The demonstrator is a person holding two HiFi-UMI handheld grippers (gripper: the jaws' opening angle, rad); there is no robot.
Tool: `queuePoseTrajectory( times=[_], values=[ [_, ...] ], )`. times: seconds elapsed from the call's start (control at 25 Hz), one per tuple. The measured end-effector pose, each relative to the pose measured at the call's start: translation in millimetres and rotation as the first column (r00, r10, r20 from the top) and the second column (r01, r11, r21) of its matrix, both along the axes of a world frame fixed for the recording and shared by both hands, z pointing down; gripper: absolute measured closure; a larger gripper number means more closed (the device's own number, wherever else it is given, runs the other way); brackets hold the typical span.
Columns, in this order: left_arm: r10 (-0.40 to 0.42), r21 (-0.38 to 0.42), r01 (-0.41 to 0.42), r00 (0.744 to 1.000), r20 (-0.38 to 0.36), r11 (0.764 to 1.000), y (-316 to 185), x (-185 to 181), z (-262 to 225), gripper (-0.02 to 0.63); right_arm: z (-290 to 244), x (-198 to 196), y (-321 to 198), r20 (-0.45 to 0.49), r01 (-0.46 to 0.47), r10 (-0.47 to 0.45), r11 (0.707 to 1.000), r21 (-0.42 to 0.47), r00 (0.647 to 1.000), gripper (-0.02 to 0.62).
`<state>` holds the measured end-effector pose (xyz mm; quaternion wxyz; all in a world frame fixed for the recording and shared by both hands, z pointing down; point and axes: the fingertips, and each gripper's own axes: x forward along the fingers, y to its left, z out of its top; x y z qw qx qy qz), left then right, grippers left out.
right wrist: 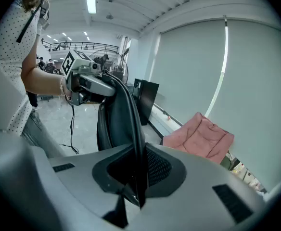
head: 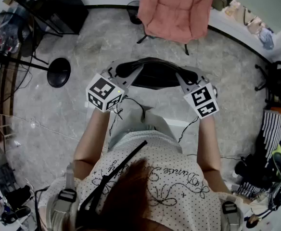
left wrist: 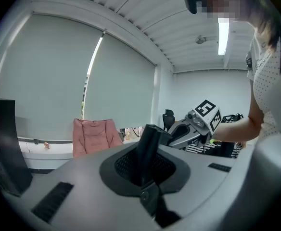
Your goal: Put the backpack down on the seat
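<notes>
The black backpack (head: 155, 73) hangs between the two grippers over a pale grey, marble-patterned floor (head: 97, 37), just in front of the person's body. It is not on any seat.

The left gripper (head: 115, 72) is clamped on a black strap (left wrist: 147, 148), which runs up out of its closed jaws in the left gripper view. The right gripper (head: 183, 75) is likewise closed tight on a black strap (right wrist: 131, 124). From its own view the strap runs up and over toward the left gripper (right wrist: 90, 81), and the backpack body (right wrist: 109, 124) hangs below that gripper. Each gripper's marker cube faces up at the head camera.

The pink padded chair (head: 176, 8) (the only seat in sight) stands on dark legs beyond the backpack, well apart from it and close to a white ledge (head: 236, 35) that runs along the wall. Large pale roller blinds (right wrist: 236, 81) cover the windows behind the chair, under a ribbed white ceiling with a strip light (left wrist: 223, 32).

On the person's left a black round stand base (head: 58, 72) sits on the floor near a dark cabinet (head: 54, 6). Thin cables trail across the floor close to the person. Clutter lines both side edges of the head view (too small to name).
</notes>
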<state>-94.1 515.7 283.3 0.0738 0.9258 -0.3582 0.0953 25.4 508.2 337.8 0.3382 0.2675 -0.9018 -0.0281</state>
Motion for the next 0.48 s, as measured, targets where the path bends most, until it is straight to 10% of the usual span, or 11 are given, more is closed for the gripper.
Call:
queuePoseTrajectory(
  times=[0.48],
  values=[
    [-0.033, 0.025, 0.032, 0.999, 0.020, 0.999, -1.0, 24.9, -7.8, 0.583, -5.5, 23.9, -4.4, 0.024, 0.023, -0.024, 1.000, 0.010, 0.999, 0.540]
  ],
)
